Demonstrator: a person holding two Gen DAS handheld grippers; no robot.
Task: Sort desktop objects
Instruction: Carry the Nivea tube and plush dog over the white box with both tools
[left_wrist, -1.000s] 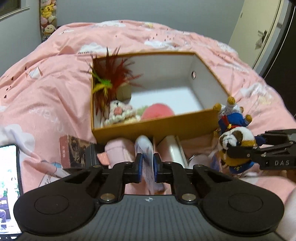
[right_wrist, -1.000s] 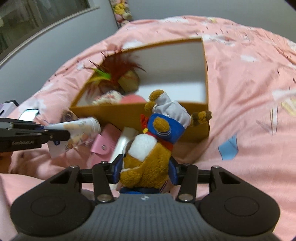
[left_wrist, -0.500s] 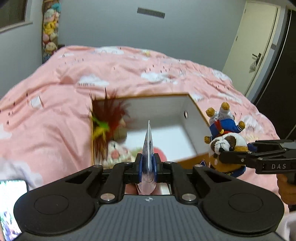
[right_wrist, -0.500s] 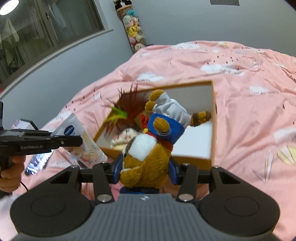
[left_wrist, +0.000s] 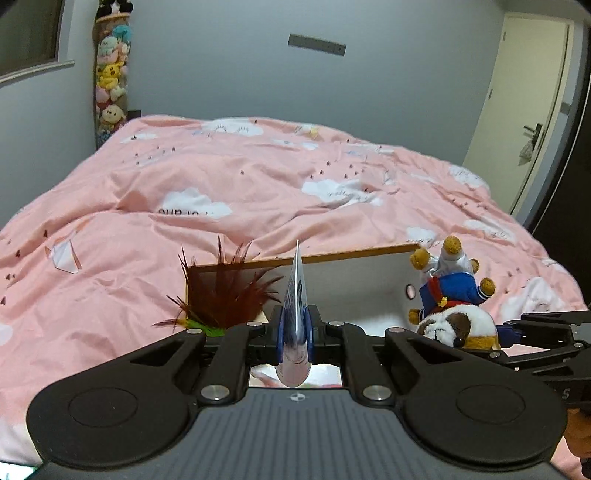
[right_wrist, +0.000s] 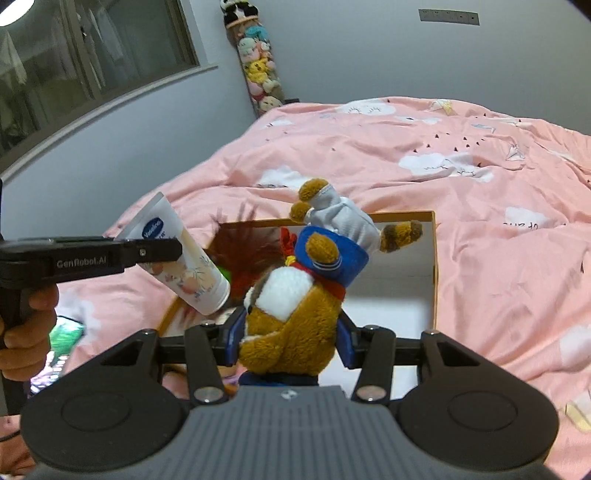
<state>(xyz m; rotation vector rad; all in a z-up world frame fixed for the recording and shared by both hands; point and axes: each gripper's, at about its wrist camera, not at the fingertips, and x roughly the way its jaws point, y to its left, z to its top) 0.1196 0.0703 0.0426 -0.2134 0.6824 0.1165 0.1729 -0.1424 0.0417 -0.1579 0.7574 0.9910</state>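
Pink bedspread (left_wrist: 258, 177) fills the left wrist view. The left gripper (left_wrist: 294, 330) is clamped on a tube (left_wrist: 295, 295), edge-on, above the box (left_wrist: 351, 280), feathers (left_wrist: 225, 295) at 10 o'clock.

Right wrist view: the right gripper (right_wrist: 288, 341) squeezes an upside-down plush dog (right_wrist: 299, 295) over the box, the tube at 9 o'clock.

Box (right_wrist: 434, 258) right half open; red feathers (left_wrist: 225, 295) crowding its left corner.

Box on bed, two held items above its near side

The box (right_wrist: 435, 258) sat on the bedspread (left_wrist: 258, 184); feathers (left_wrist: 225, 295) stood in its left end. The tube (right_wrist: 184, 254) hung left of the plush toy (right_wrist: 299, 295).
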